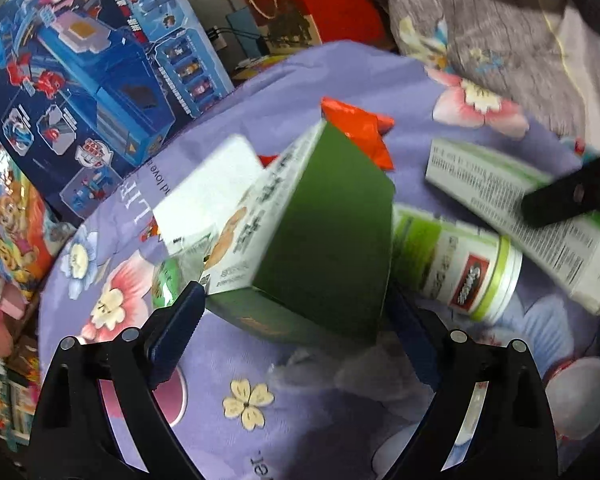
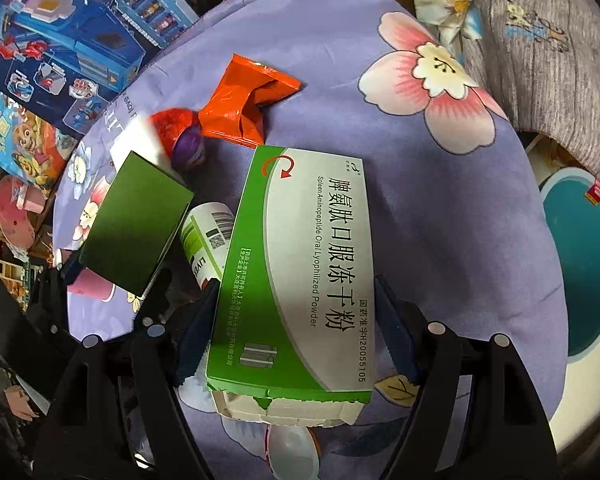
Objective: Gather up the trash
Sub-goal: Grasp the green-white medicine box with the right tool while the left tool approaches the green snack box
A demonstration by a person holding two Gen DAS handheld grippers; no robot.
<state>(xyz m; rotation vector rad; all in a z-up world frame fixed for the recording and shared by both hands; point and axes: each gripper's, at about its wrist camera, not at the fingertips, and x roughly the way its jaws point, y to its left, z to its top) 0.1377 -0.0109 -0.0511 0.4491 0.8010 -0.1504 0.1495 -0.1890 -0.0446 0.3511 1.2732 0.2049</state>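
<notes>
While my right gripper clamped the medicine carton, long axis running along its fingers, I logged the dark green box lying tilted on the bedspread between the left gripper's opened jaws, unpressed.

Both views: daylight, fairly bright, colours saturated; strong fisheye bend w/ black vignette at corners; left wrist view smeared by motion blur, esp. green box & its print; right wrist view sharper, label on white-green carton legible, shadow band across its left half.
</notes>
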